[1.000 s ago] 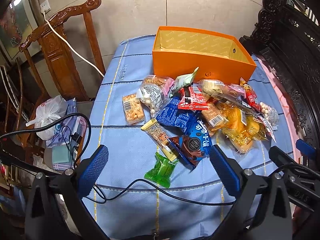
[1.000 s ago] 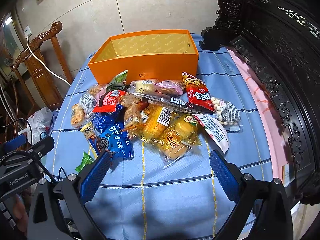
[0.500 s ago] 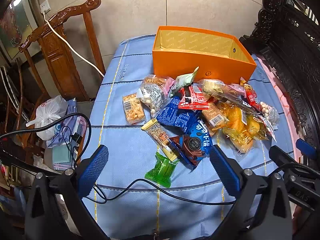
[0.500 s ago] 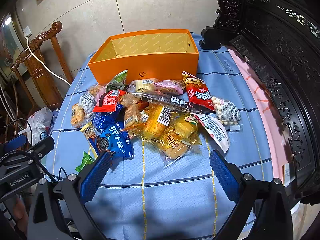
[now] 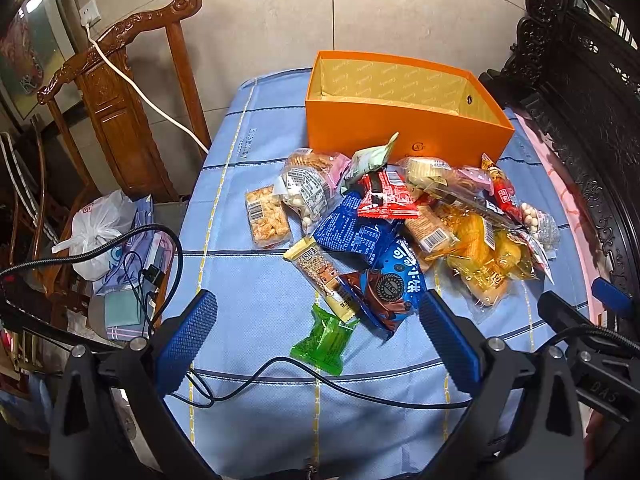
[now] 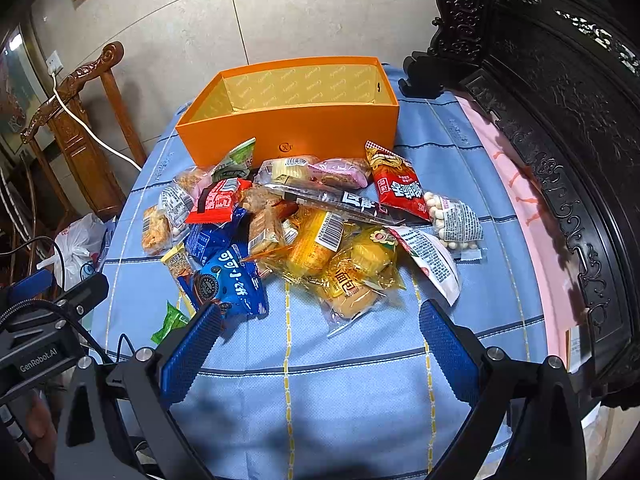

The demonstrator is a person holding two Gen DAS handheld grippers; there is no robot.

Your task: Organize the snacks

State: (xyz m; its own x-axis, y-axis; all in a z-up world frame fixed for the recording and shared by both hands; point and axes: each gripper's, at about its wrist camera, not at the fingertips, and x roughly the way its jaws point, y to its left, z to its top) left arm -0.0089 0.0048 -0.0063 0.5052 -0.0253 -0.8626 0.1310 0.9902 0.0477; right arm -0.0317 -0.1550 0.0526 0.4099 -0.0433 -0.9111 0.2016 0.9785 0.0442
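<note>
Hovering 2 grippers, left gripper (image 5: pixel 318 322), right gripper (image 6: pixel 320 326), 1 orange box (image 6: pixel 292 136)

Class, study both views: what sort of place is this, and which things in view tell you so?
Probably a room in a home. A carved wooden chair and dark carved furniture flank a table under a blue cloth, where packaged snacks are heaped before an orange box.

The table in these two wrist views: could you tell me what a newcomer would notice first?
The eye lands on the heap of snack packets piled mid-table on the blue cloth. Right behind it stands an open orange box, seemingly empty. Nearer the camera, a small green packet lies apart from the heap, beside a black cable.
</note>
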